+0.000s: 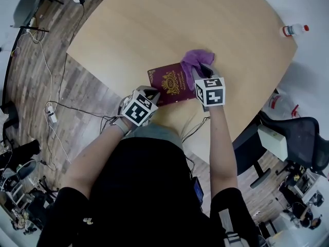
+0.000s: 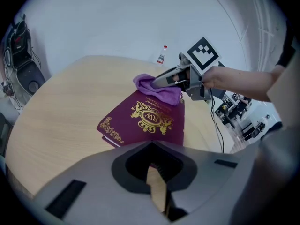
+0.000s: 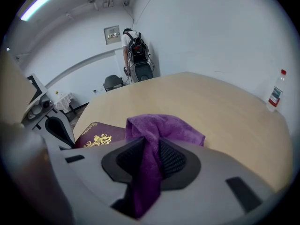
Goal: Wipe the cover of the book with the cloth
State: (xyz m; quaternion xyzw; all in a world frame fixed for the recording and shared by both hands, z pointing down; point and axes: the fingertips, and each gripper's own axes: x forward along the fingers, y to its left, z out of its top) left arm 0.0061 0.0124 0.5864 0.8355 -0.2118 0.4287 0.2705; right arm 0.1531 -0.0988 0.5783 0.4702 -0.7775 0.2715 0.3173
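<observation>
In the head view the maroon book [image 1: 169,82] lay on the tabletop [image 1: 154,24], with the left tongs [image 1: 150,92] at its near corner and the right tongs [image 1: 203,69] at its far edge. The left gripper view showed gilt "RW" on the cover, just ahead of slightly parted, empty tongs. The right gripper view showed tongs clenched on the purple cloth [image 3: 161,125], which lay over the book's edge.

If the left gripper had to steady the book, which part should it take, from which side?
Probably its near left corner, from the person's side: the book lies flat and closed, that corner is bare, and the cloth in the right gripper covers its far right.
</observation>
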